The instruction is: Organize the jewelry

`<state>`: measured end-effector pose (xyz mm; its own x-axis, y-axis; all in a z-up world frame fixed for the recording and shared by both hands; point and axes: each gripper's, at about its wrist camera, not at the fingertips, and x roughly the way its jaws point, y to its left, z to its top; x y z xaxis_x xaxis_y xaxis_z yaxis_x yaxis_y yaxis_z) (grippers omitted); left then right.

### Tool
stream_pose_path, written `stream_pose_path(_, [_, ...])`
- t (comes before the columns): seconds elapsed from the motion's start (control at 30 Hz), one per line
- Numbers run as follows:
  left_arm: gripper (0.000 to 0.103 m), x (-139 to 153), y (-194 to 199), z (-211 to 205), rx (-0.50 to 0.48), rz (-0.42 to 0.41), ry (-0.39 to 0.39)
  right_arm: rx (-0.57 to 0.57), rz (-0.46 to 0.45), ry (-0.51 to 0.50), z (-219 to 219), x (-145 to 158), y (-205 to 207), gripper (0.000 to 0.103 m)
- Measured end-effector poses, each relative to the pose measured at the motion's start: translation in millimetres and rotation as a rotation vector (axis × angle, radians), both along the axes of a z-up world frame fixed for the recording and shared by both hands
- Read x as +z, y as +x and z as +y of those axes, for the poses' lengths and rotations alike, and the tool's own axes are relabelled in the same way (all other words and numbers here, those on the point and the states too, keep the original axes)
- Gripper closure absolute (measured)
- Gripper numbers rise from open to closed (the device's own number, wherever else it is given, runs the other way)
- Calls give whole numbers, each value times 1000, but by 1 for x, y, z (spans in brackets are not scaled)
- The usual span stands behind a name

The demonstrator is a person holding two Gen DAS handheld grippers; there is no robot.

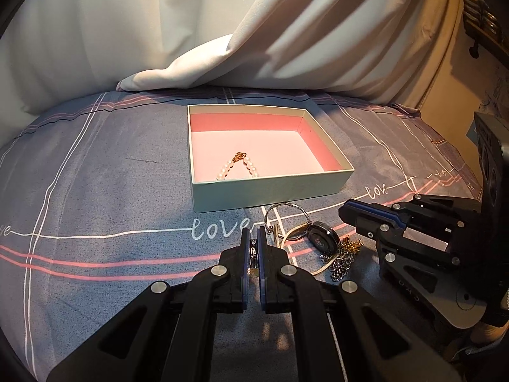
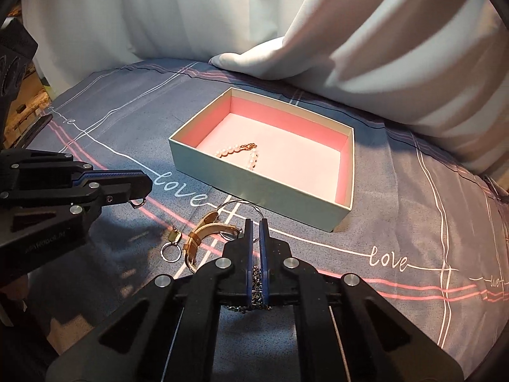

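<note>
Jewelry lies in two places: a pearl bracelet point(image 1: 238, 166) already rests on the pink floor of the open box point(image 1: 273, 191) on the bed point(image 1: 111, 172), while a small heap waits just in front of the box's near wall. In that heap are a round pendant point(image 1: 321, 238), a silver chain point(image 1: 340, 264), a gold bangle point(image 2: 198, 238), a thin wire hoop point(image 1: 286, 211) and a tiny gold padlock with a ring point(image 2: 173, 243).

The left claw point(image 1: 253, 238) is pressed nearly together on a small metal piece (too hidden between the pads to name, though a little ring dangles under its tip in the right view). The right claw point(image 2: 255, 230) is pinching the silver chain, which hangs between its pads.

Judging by this, the step in hand is lifting pieces off the heap. Next, each claw should carry its piece over the box wall and let go above the bare floor, clear of the pearls, so strands do not tangle
</note>
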<state>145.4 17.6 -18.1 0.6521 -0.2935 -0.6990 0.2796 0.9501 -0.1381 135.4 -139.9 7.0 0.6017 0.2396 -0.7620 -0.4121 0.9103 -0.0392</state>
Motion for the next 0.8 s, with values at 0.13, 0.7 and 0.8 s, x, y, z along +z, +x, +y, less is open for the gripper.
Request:
stream_pose_path(0.13, [99, 17, 20, -8, -9, -34, -14, -19, -11, 14, 0, 10, 27, 99])
stream_pose_path(0.7, [94, 24, 111, -25, 54, 14, -7, -90, -16, -8, -5, 16, 105, 98])
stream_pose_path(0.8, [49, 13, 107, -17, 99, 45, -14, -110, 6, -24, -10, 4, 101, 85])
